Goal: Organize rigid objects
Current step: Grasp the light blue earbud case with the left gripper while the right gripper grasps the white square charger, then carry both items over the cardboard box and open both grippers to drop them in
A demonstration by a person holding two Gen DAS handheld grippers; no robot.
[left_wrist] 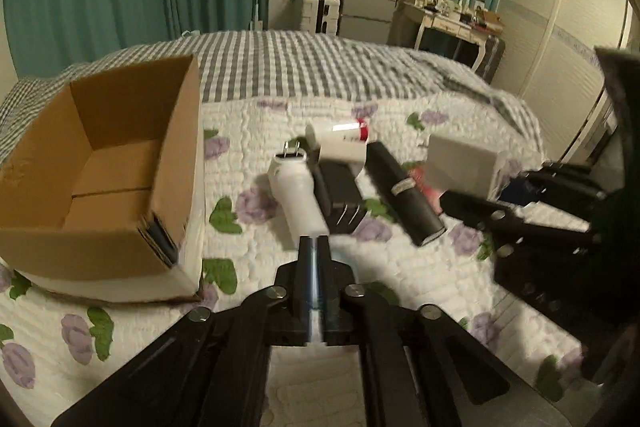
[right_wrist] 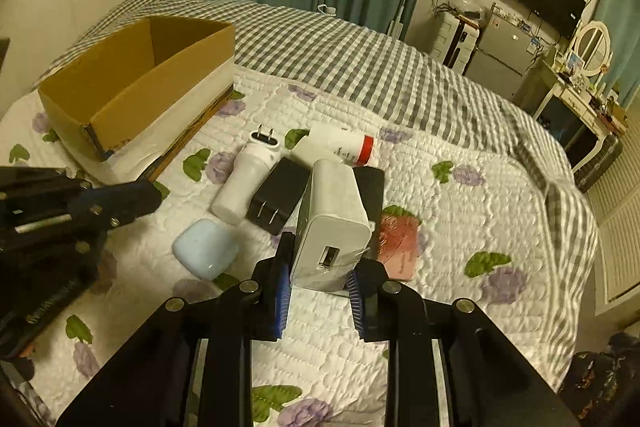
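Right tool (right_wrist: pixel 320 281) grips white charger block (right_wrist: pixel 334 227) between blue pads, lifted above the pile for carrying. Left tool (left_wrist: pixel 314 247) closed, empty, just short of white plug adapter (left_wrist: pixel 296 193). Open cardboard box (left_wrist: pixel 120 163) waits to its left on the bed quilt (right_wrist: pixel 460 211), likely destination.

The left gripper (left_wrist: pixel 314 247) hovers over the floral quilted white bed cover (left_wrist: pixel 248 259), its black fingers (left_wrist: pixel 306 267) pressed together. Just ahead lie a white plug-in adapter (left_wrist: pixel 296 187), a black charger block (left_wrist: pixel 340 195), a white bottle with a red band (left_wrist: pixel 344 141) and a black cylinder (left_wrist: pixel 406 193). An open brown cardboard box (left_wrist: pixel 104 171) sits to the left. At right, the right gripper (left_wrist: pixel 472 195) carries a white rectangular charger (left_wrist: pixel 464 163).
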